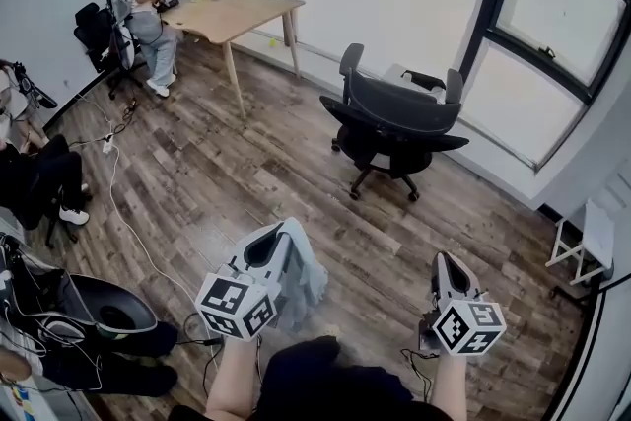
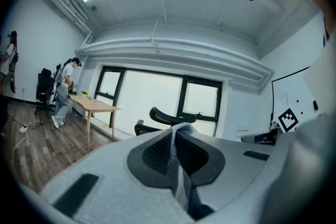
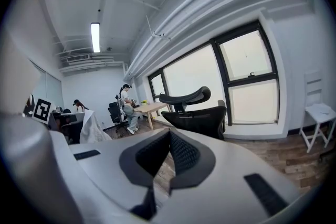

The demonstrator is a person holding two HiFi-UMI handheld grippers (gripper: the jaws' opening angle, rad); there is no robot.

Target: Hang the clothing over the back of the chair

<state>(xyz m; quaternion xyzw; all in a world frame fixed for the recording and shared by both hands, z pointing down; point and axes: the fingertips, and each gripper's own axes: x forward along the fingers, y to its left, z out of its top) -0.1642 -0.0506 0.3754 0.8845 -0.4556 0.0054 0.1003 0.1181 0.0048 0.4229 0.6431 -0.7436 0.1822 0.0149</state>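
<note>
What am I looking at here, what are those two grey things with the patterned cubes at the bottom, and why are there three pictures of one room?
There is no robot here. A person holds a two-jaw gripper in each hand, and the marker cubes are part of those grippers. The head view comes from a camera on the person's head, looking down at the wood floor. The other two views come from cameras riding on each gripper, looking along its jaws. The left gripper is shut on a pale piece of clothing, which hangs below it. The right gripper has its jaws together with nothing between them. Ahead stands a black office chair; the clothing is meant to go over its back and is not there yet.
</note>
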